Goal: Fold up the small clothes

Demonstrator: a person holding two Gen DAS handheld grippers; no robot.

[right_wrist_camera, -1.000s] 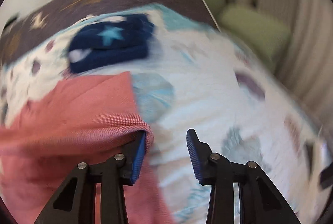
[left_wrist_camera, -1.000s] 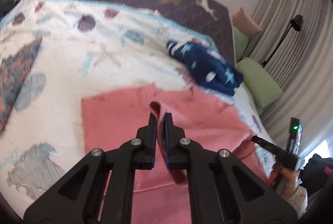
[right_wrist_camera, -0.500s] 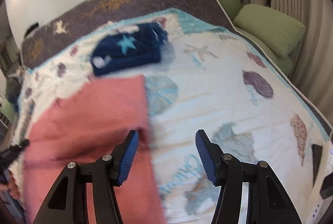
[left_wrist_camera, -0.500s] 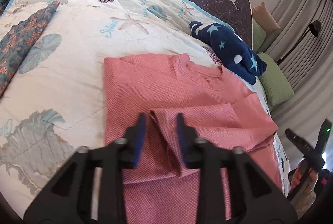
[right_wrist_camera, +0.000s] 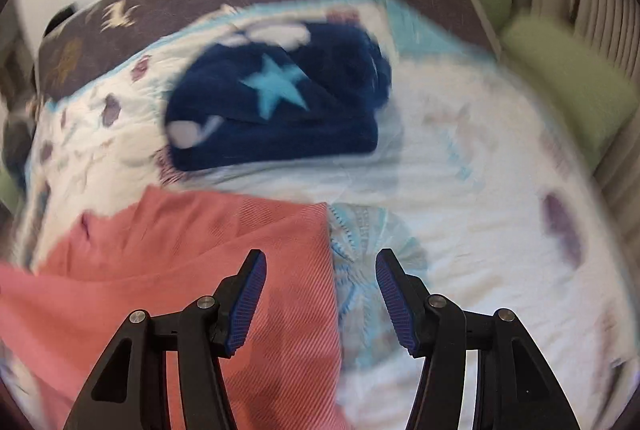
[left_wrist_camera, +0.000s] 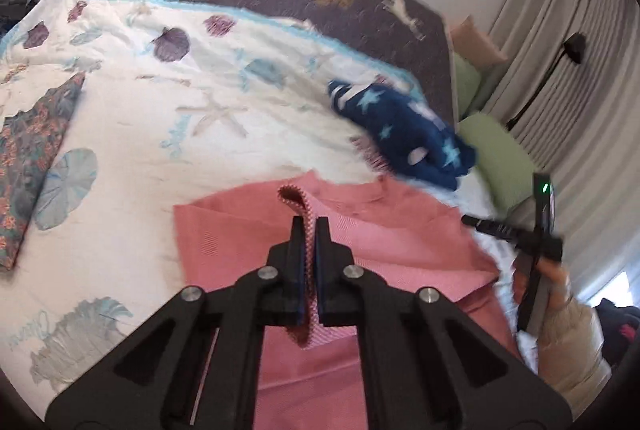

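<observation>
Pink shirt (left_wrist_camera: 400, 254) spread on near part of shell-print quilt (left_wrist_camera: 240, 134); my left gripper (left_wrist_camera: 309, 226) clamped on raised fold of its fabric; my right gripper (right_wrist_camera: 320, 262) fingers apart, nothing between, hovering over shirt's right edge; folded navy star garment (right_wrist_camera: 276, 110) just beyond shirt; floral cloth (left_wrist_camera: 28, 158) far left; green cushions (right_wrist_camera: 572, 82) right.

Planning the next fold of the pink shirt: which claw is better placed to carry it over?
Left. The left claw is shut on a fold of the pink shirt; the right claw is open and holds nothing.
</observation>
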